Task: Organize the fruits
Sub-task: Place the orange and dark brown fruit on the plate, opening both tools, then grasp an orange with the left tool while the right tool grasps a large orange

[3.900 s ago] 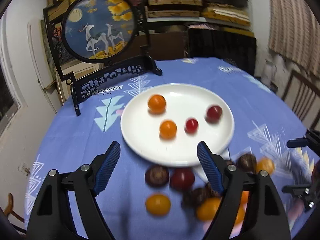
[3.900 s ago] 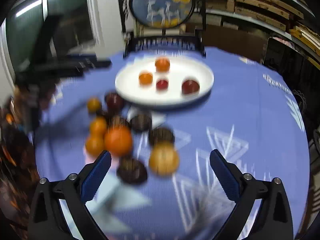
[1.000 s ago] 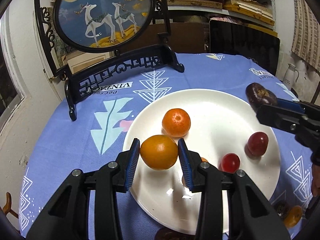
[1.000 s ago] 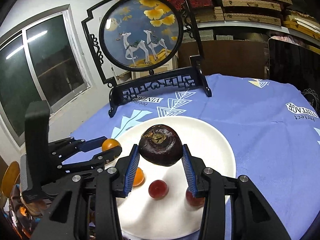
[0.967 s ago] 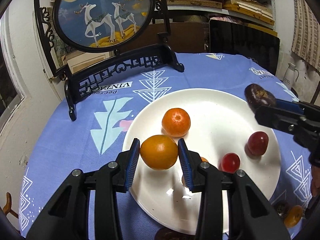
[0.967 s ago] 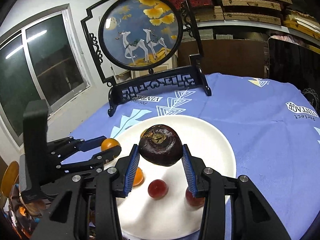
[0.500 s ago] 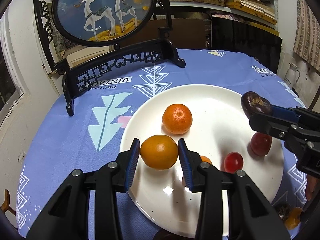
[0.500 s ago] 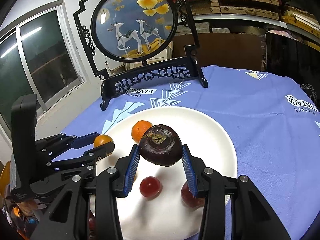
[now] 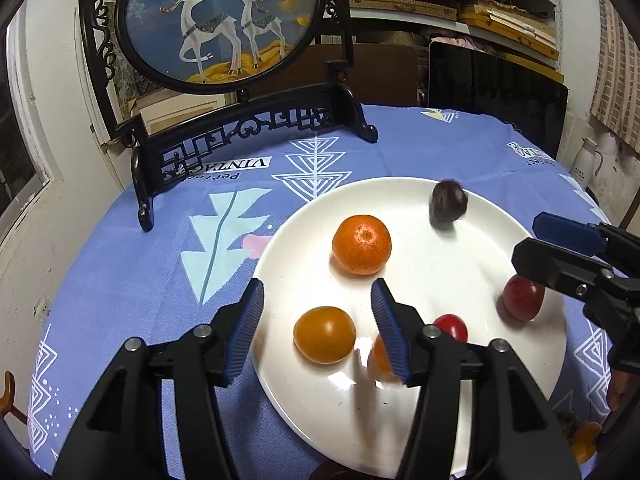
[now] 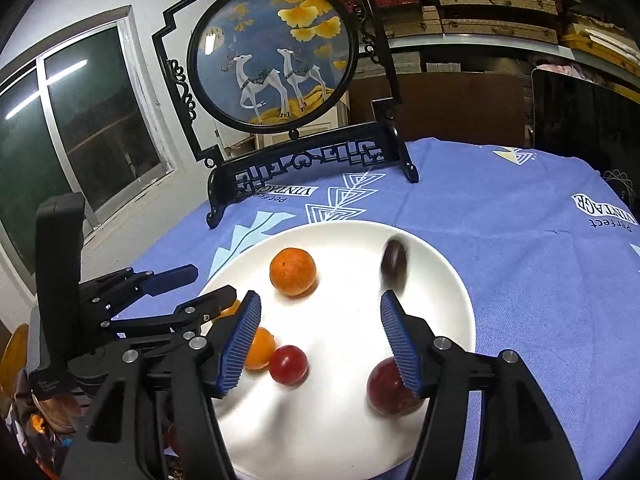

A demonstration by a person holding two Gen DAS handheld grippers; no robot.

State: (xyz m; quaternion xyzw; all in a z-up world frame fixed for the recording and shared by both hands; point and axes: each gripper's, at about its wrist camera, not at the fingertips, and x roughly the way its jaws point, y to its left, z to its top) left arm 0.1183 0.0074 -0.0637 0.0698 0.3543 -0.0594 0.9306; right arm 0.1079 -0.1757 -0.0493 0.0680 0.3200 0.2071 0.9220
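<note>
A white plate [image 9: 432, 412] on the blue tablecloth holds several fruits. My left gripper [image 9: 316, 328] is open and empty, just above a yellow-orange fruit [image 9: 324, 335] lying on the plate's near left. A mandarin [image 9: 361, 244] lies further in. My right gripper [image 10: 320, 340] is open and empty over the plate [image 10: 352, 432]. A dark brown fruit [image 10: 394, 266], blurred by motion, is on the plate's far side; it also shows in the left wrist view [image 9: 448, 202]. A small red fruit [image 10: 288, 364] and a larger dark red one [image 10: 386, 390] lie near the right gripper.
A black-framed deer screen [image 9: 224, 20] stands on the table behind the plate. More fruits [image 9: 586, 442] lie on the cloth at the plate's near right. A dark chair back [image 9: 496, 92] is behind the table.
Both grippers have opened. The yellow-orange fruit dropped from the left gripper onto the plate. The dark brown fruit left the right gripper and is moving on the plate's far side.
</note>
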